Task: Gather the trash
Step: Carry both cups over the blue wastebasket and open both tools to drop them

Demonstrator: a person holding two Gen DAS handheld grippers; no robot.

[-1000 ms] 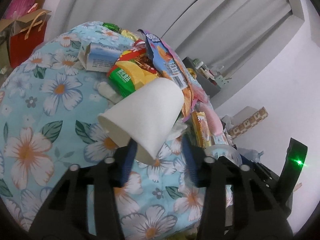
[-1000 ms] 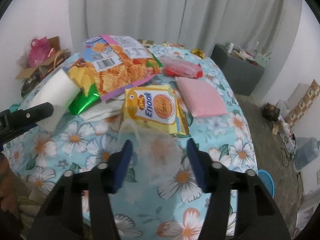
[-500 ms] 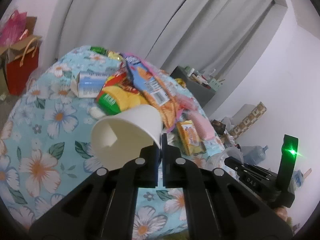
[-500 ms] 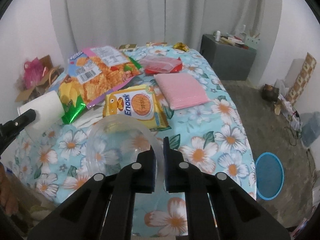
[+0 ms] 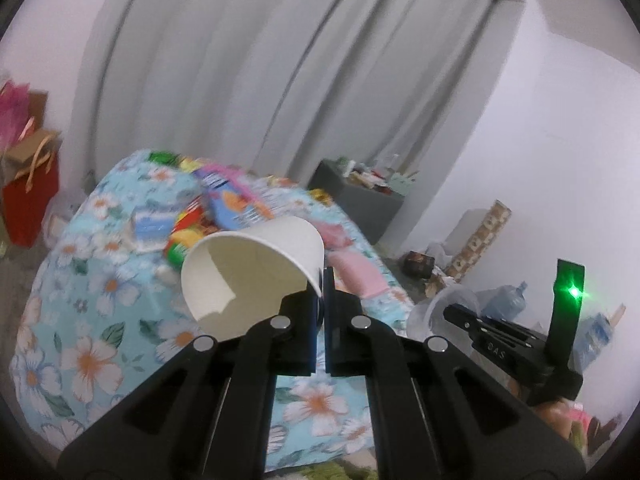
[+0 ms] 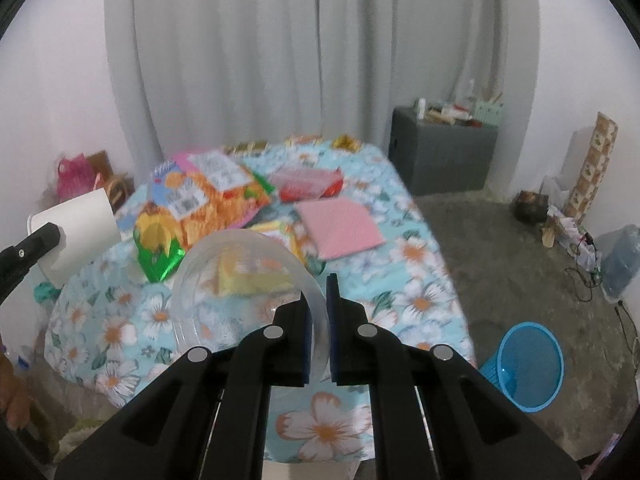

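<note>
My left gripper (image 5: pixel 320 280) is shut on the rim of a white paper cup (image 5: pixel 248 268), held up above the table with its mouth facing me. The cup also shows at the left of the right wrist view (image 6: pixel 76 232). My right gripper (image 6: pixel 319 300) is shut on the rim of a clear plastic cup (image 6: pixel 240 288), lifted above the table; it also shows in the left wrist view (image 5: pixel 436 312). Snack wrappers remain on the floral tablecloth (image 6: pixel 416 280): an orange chip bag (image 6: pixel 204 200), a green-yellow bag (image 6: pixel 156 248), a pink packet (image 6: pixel 340 224), a red packet (image 6: pixel 308 182).
A blue mesh waste basket (image 6: pixel 524 364) stands on the floor right of the table. A grey cabinet (image 6: pixel 444 152) stands by the curtain. A red gift bag (image 5: pixel 28 208) stands left of the table. Clutter and a water bottle (image 6: pixel 620 260) lie along the right wall.
Both grippers closed from open onto the cup rims, then lifted the cups up and back from the table. The views now look higher, toward the curtain.
</note>
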